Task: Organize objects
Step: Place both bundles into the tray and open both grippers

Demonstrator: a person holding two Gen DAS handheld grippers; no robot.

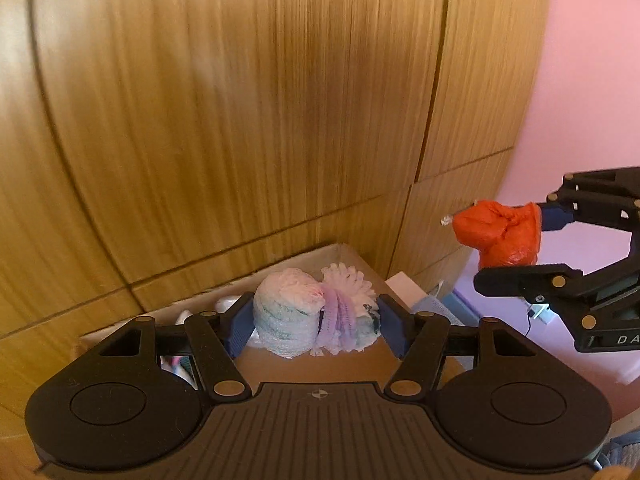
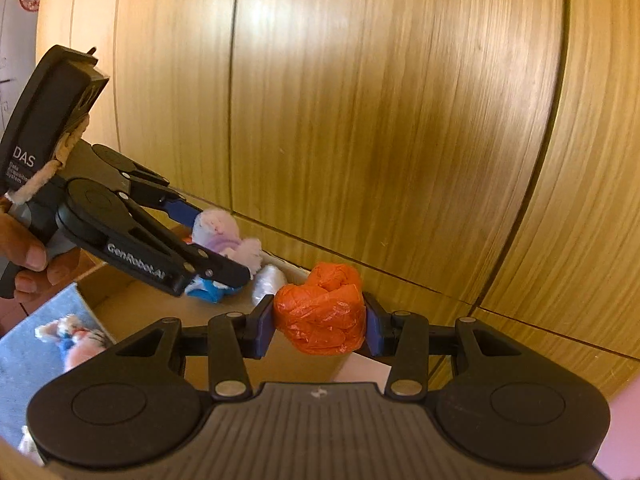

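Objects hang over the cardboard box (image 1: 344,252), likely for dropping in: the left gripper (image 1: 316,320) has its jaws clamped on a pastel mesh bundle (image 1: 308,316), the right gripper (image 2: 319,322) on an orange knotted bag (image 2: 322,312) beside the wooden cabinet (image 2: 360,100).

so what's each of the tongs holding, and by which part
The left tongs clamp a pastel mesh bundle by its two opposite sides. The right tongs pinch an orange knotted bag across its lower body, knot up.
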